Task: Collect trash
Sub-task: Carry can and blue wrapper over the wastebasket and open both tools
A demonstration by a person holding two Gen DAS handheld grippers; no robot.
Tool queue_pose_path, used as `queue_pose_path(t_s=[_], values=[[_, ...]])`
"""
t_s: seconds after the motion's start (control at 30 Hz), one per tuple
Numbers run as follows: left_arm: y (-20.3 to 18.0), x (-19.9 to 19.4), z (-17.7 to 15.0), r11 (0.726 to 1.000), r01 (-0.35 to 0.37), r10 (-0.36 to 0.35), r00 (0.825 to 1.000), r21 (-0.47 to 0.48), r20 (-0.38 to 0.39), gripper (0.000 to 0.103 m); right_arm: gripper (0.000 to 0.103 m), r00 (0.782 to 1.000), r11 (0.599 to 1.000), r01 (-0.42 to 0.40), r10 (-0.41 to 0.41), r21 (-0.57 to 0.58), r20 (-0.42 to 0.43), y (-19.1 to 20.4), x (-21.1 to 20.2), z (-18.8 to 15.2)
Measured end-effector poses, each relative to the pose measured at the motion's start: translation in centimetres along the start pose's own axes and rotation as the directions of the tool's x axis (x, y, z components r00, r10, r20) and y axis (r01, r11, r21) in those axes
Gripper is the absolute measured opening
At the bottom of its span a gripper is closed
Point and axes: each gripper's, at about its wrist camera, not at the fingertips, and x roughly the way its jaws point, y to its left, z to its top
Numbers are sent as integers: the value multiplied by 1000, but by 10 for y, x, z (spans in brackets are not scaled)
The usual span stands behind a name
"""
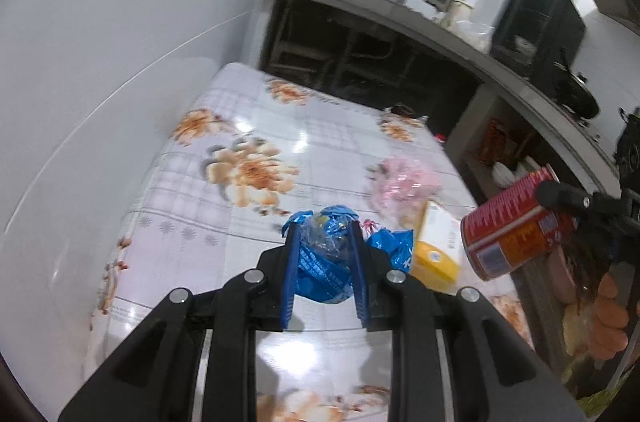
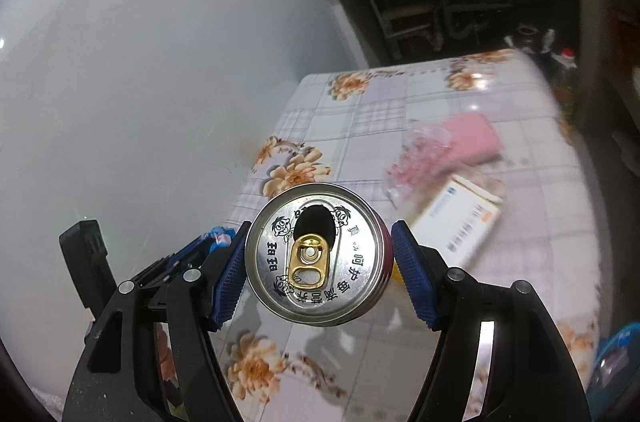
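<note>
My left gripper (image 1: 325, 234) is shut on a crumpled blue plastic wrapper (image 1: 326, 264), held just above the floral table (image 1: 256, 126). My right gripper (image 2: 318, 254) is shut on a red drink can (image 2: 316, 254), its silver opened top and gold tab facing the camera; the can also shows at the right of the left wrist view (image 1: 516, 226), held off the table's right edge. On the table lie a crumpled pink wrapper (image 1: 400, 186), a white and yellow carton (image 1: 436, 246) and a second blue wrapper piece (image 1: 394, 248).
A white wall (image 1: 100, 42) runs along the table's left side. A grey counter (image 1: 400, 18) with open shelves stands behind the table. A pink flat packet (image 2: 472, 138) lies by the pink wrapper (image 2: 424, 158) and carton (image 2: 460, 218). Food items (image 1: 600, 318) sit low at the right.
</note>
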Motion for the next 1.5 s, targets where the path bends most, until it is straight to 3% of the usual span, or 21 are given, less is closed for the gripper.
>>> queue_pose_path(t_s=[0.13, 0.3, 0.47, 0.53, 0.6, 0.7, 0.73, 0.8, 0.83, 0.97, 1.03, 1.13, 1.23, 1.37, 1.43, 1.5], values=[[-34, -5, -1, 996, 70, -70, 998, 57, -1, 22, 65, 998, 999, 24, -26, 38, 58, -18, -42, -23], [-97, -5, -10, 970, 189, -186, 982, 152, -37, 22, 65, 986, 988, 88, -104, 126, 129, -56, -98, -60], [-180, 2, -29, 904, 349, -327, 936, 247, -128, 22, 65, 954, 938, 193, -248, 287, 167, -112, -157, -114], [-217, 8, -39, 864, 426, -386, 903, 269, -190, 22, 65, 933, 902, 238, -316, 361, 172, -136, -181, -136], [-250, 13, -49, 829, 481, -422, 873, 286, -246, 23, 65, 895, 844, 300, -410, 445, 173, -164, -210, -161], [-307, 25, -69, 766, 556, -452, 823, 322, -344, 23, 65, 825, 728, 381, -546, 571, 147, -206, -252, -201], [-331, 31, -78, 739, 584, -458, 801, 335, -386, 23, 65, 809, 699, 392, -571, 598, 137, -215, -261, -210], [-362, 40, -93, 708, 610, -449, 778, 356, -440, 23, 65, 778, 622, 404, -619, 670, 106, -243, -279, -237], [-385, 46, -104, 681, 634, -447, 757, 367, -477, 23, 65, 776, 593, 391, -623, 704, 94, -256, -283, -249], [-449, 77, -148, 631, 670, -381, 707, 391, -596, 23, 65, 796, 522, 341, -602, 782, 55, -299, -276, -283], [-474, 96, -172, 617, 673, -335, 693, 407, -638, 23, 65, 800, 477, 346, -599, 808, 11, -319, -264, -296], [-505, 125, -203, 606, 675, -275, 674, 420, -686, 23, 65, 819, 436, 323, -573, 840, -18, -346, -248, -314], [-534, 152, -226, 599, 678, -228, 653, 425, -722, 23, 65, 822, 397, 328, -567, 857, -52, -371, -236, -324], [-568, 180, -249, 591, 674, -187, 649, 443, -737, 30, 65, 815, 365, 346, -573, 865, -84, -400, -221, -334], [-579, 191, -256, 589, 674, -177, 645, 445, -744, 55, 65, 813, 343, 356, -572, 869, -107, -408, -219, -341], [-583, 196, -256, 605, 652, -166, 665, 457, -728, 61, 65, 814, 330, 365, -568, 870, -125, -415, -213, -343]])
